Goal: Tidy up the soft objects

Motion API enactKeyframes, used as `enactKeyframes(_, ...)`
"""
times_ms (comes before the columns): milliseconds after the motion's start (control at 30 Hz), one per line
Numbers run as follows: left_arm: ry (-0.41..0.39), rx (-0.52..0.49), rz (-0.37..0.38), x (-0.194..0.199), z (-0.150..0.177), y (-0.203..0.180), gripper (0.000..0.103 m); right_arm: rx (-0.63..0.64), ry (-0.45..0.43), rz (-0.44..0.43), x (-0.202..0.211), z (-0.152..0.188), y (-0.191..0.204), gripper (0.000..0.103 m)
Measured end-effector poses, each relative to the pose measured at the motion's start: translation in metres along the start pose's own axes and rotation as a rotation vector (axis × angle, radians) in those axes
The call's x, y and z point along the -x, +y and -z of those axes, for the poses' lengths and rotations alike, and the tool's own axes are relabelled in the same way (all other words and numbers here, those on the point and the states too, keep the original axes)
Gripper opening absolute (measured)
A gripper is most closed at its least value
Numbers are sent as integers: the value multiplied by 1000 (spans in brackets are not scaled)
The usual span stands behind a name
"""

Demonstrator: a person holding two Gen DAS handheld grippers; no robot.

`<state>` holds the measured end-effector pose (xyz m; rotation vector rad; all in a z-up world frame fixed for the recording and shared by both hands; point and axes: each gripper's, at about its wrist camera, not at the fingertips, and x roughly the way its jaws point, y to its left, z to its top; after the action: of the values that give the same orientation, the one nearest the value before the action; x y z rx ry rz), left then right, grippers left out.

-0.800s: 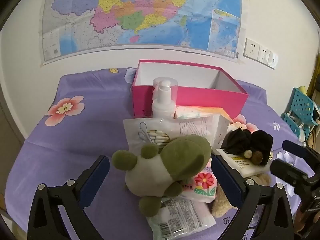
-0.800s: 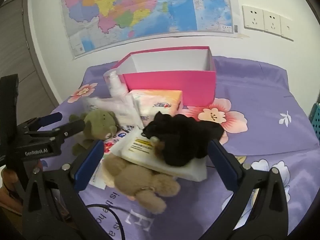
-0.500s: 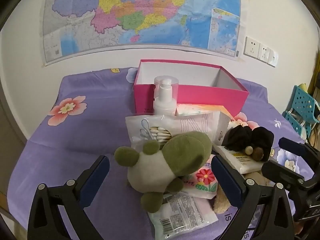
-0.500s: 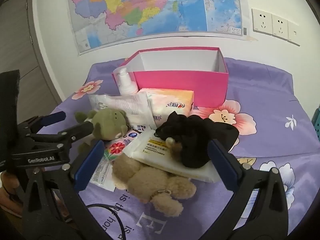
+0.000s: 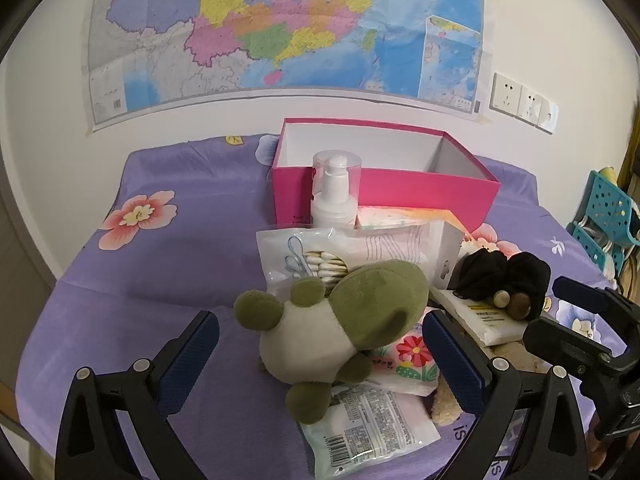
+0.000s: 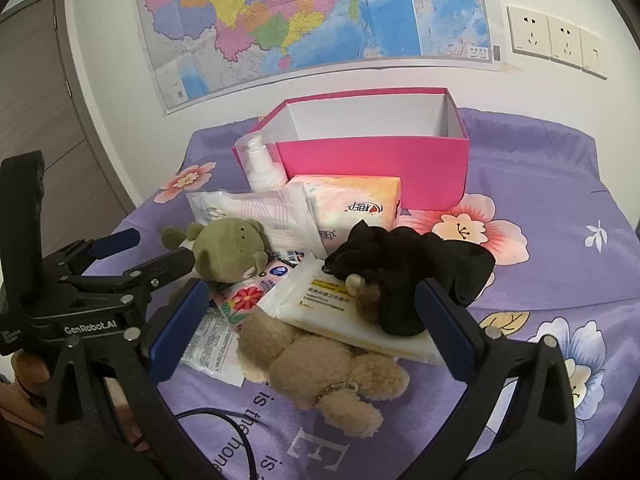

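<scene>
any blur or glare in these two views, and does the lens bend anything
Left wrist view: sharp, map edge bows from fisheye, dark corners. Right wrist view: sharp too, soft even light, door leans curved, no glare on the pink box.

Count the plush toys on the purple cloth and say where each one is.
2: the green plush toy lies on the packets left of the pile; the tan plush bear lies at the pile's near edge, partly under the wipes pack.
</scene>
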<state>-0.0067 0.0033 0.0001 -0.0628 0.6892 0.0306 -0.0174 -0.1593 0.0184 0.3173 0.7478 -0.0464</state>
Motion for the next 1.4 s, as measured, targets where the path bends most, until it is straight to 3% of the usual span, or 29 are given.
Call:
enactKeyframes(1000,27,16,2,-15,3,5,103,-10,17,-48,-13,-12,-3,103)
enactKeyframes(1333,36,26,20,-19,2,12,103,-1,27,-69,-20,-18,0,101)
enactKeyframes(1400,37,37,27,-20,2,17,103,3,33,-74,-22,-19,1,97)
